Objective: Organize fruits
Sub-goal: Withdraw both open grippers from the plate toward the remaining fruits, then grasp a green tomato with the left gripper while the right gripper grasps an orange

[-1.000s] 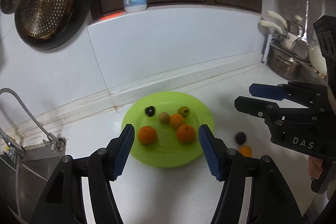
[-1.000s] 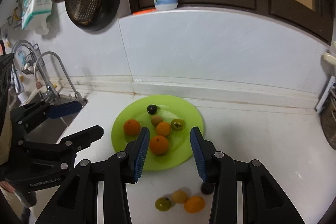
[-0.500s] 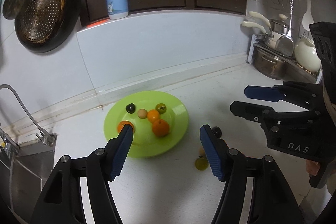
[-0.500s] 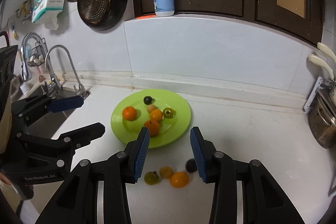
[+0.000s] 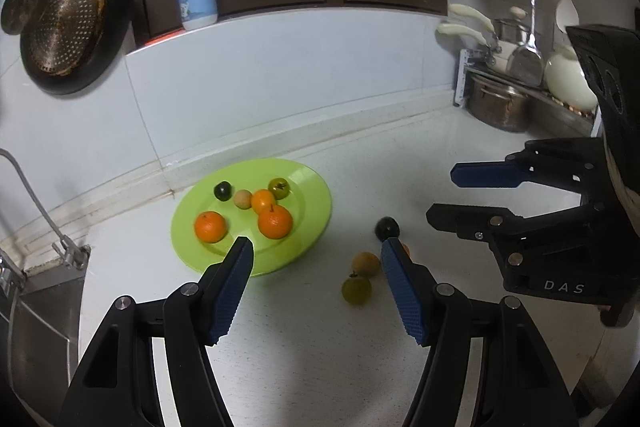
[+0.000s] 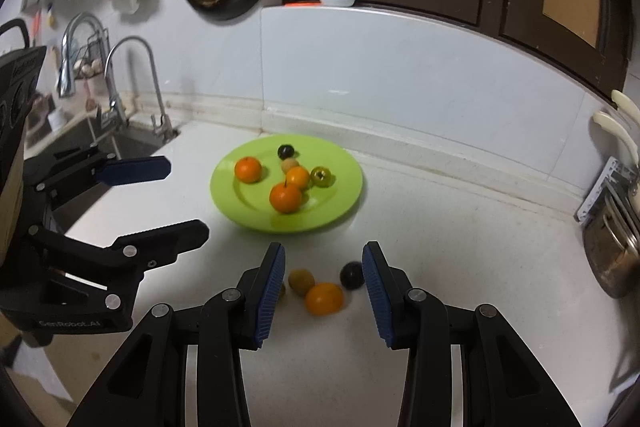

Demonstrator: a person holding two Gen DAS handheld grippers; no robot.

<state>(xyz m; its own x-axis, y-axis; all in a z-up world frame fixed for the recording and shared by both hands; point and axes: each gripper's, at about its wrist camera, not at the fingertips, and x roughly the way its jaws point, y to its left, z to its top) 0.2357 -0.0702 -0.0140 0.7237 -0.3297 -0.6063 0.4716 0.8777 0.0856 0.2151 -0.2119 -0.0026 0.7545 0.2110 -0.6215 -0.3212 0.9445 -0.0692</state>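
Right wrist view: the round green plastic plate (image 6: 344, 203) already holds six small fruits. Four loose fruits sit on the white bench (image 6: 460, 227) at the plate's six o'clock (waiting to join them). Right gripper (image 6: 324, 275) hangs above them, fingers apart, empty. Left gripper (image 5: 316, 263) likewise, fingers wider.

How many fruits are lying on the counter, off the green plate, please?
4, clustered beside the plate: dark fruit, orange fruit, tan fruit, and a green fruit, mostly hidden in the right view.
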